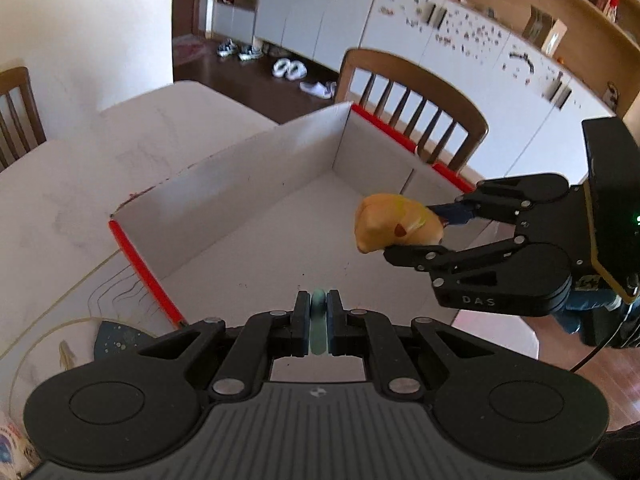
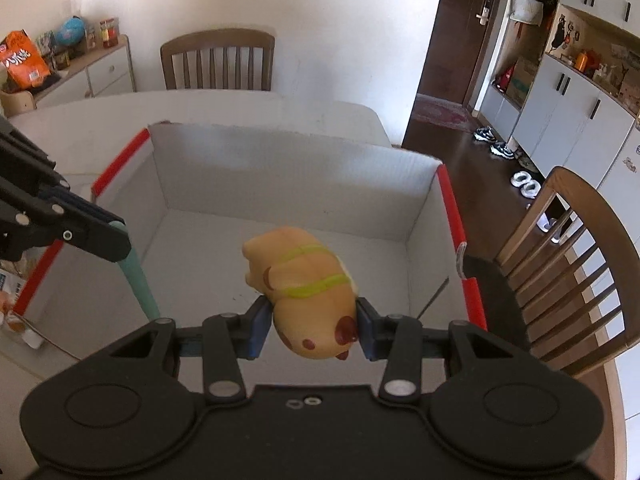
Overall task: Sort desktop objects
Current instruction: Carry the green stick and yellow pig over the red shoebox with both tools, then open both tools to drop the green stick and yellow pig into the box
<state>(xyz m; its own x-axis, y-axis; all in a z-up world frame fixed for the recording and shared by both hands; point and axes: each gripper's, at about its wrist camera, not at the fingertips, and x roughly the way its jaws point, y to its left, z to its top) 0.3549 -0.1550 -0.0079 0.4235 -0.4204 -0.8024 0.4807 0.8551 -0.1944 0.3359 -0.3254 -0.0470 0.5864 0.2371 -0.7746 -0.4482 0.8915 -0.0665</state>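
Observation:
A white cardboard box [image 1: 240, 184] with red-taped edges stands open on the table; it also shows in the right wrist view [image 2: 288, 168]. My left gripper [image 1: 319, 320] is shut on a thin teal stick [image 1: 319, 312] and holds it over the box's near side; the teal stick [image 2: 140, 280] hangs down from the left gripper [image 2: 116, 236] in the right wrist view. My right gripper [image 2: 314, 320] is shut on a yellow squishy animal toy [image 2: 308, 292] above the box's inside. The toy [image 1: 394, 222] and the right gripper [image 1: 424, 232] show at the right in the left wrist view.
The white table [image 1: 60, 184] carries a drawn-on paper sheet [image 1: 100, 288] left of the box. Wooden chairs stand beyond the box [image 1: 416, 96] and at the table's far side [image 2: 218, 60]. Another chair [image 2: 568, 264] is close on the right. Cabinets line the walls.

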